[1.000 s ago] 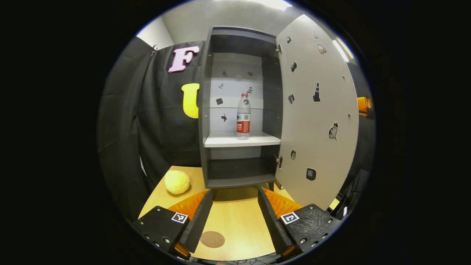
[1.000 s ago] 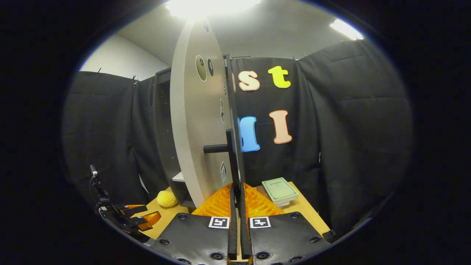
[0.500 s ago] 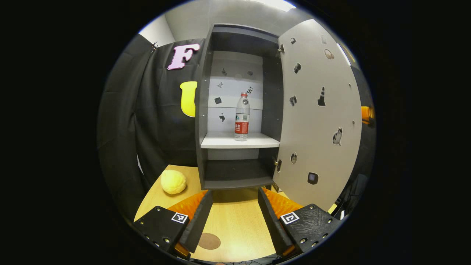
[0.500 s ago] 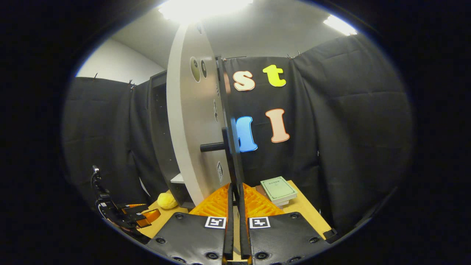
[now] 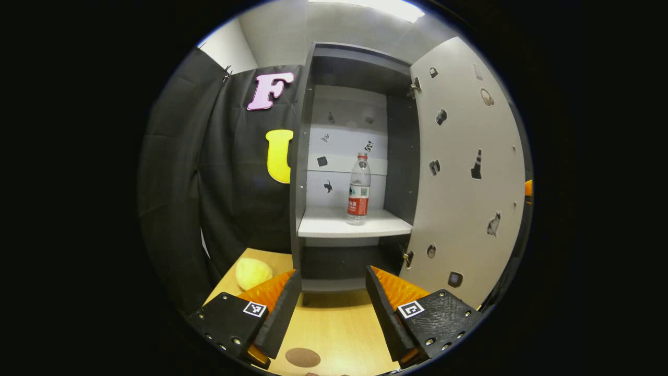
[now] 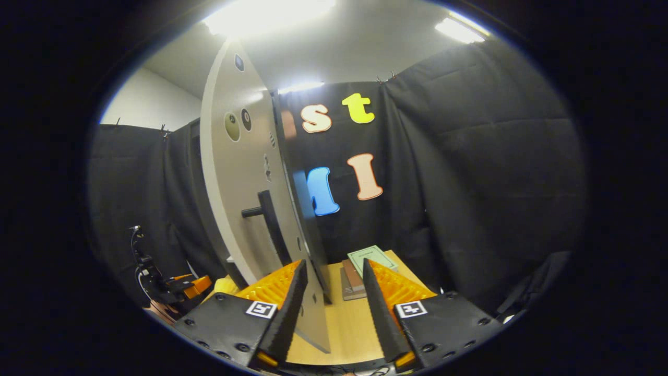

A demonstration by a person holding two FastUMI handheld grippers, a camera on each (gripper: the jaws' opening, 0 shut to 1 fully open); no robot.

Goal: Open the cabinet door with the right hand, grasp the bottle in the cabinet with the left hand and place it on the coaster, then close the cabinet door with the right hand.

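Both tools apart and empty: right tool (image 6: 329, 308) by the open grey cabinet door (image 6: 235, 172). Next I drive left tool (image 5: 331, 313) to the clear red-labelled plastic bottle (image 5: 358, 190) on the cabinet's white shelf (image 5: 334, 227).

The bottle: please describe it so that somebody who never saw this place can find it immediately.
Look at the tall dark grey cabinet whose pale door is swung open to the right. On its white middle shelf stands the bottle, upright and alone, towards the right. It is clear plastic with a red cap and red label, unlike the small dark stickers on the wall behind it.
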